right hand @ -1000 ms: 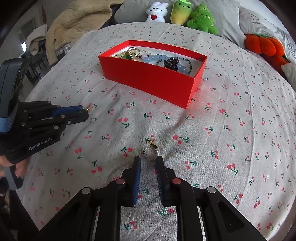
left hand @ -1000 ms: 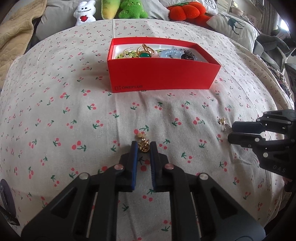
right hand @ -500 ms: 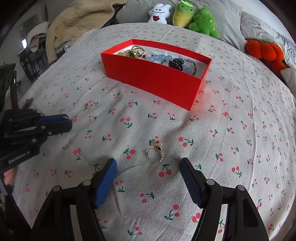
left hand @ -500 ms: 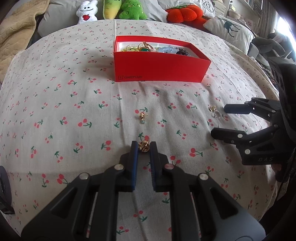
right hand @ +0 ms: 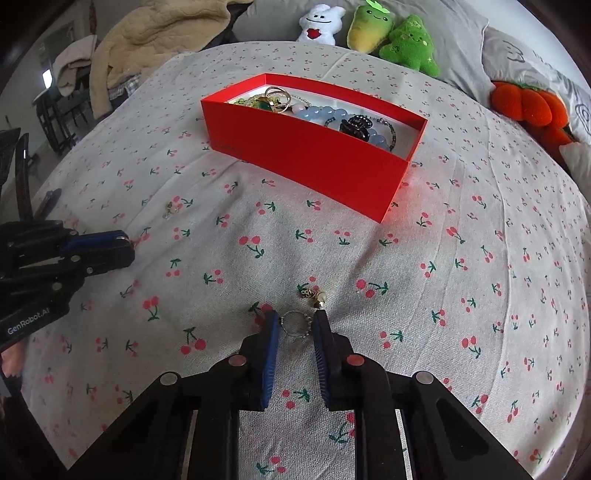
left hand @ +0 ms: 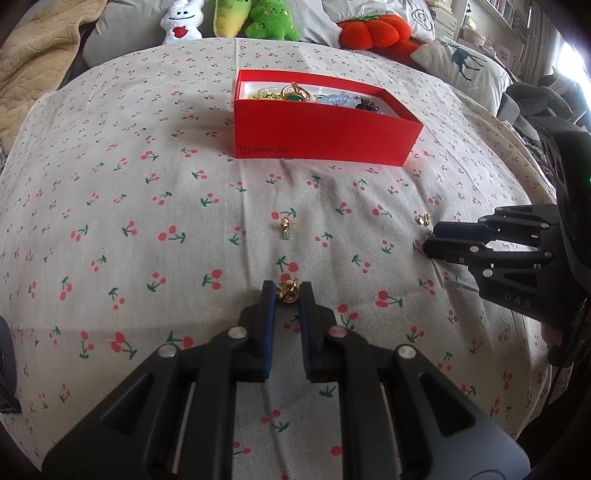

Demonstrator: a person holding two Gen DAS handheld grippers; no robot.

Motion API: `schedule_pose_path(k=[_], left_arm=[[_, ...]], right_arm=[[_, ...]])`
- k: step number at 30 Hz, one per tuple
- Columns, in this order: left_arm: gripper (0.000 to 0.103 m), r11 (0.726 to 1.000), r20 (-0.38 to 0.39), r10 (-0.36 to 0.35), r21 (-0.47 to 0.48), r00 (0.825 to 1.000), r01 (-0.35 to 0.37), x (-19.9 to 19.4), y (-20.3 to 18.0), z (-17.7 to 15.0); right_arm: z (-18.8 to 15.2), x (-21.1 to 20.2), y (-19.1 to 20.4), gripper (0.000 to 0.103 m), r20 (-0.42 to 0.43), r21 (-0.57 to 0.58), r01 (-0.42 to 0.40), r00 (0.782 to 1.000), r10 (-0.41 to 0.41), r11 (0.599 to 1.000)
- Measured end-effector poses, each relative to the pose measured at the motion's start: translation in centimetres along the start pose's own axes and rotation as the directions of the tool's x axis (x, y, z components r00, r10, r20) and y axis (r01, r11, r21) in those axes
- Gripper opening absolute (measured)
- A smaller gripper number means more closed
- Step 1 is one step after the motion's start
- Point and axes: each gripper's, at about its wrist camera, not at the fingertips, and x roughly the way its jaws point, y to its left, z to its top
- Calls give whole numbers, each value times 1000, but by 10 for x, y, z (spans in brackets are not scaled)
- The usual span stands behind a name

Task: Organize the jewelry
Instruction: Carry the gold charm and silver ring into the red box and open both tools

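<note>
Both wrist views look forward, low over the bedspread [left hand: 147, 221], sharing the red box [right hand: 314, 162].

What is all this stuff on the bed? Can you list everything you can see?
box: one, red, open, far middle of the bed
jewellery: several pieces, gold, green, blue and black, in the box
drop earring: one, gold with a green drop, loose on the cloth before the box
pearl earring: one, gold and white, just past the ring
ring: one, silvery, on the cloth
gold earring: one, in the left claw
plush toys: four, white, yellow, green, orange, at the bed's head
blanket: one, beige, far left
bedspread: one, pale with cherries
left claw: black, blue pads, holds the gold earring
right claw: same, closed around the ring
</note>
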Motion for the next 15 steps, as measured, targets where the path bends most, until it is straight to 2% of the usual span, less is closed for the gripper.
schedule_pose_path(k=[6,15], left_arm=[[14,1000,3,7,-1,1000,-7,-8,-1,0],[14,1000,43,6,-2,999,-6,-25,1,21]], right_arm=[[-4,-16,-8,19,20,52,-46,999,45,998],[9,-31,-6,19,64,62,-45,997,41,997]])
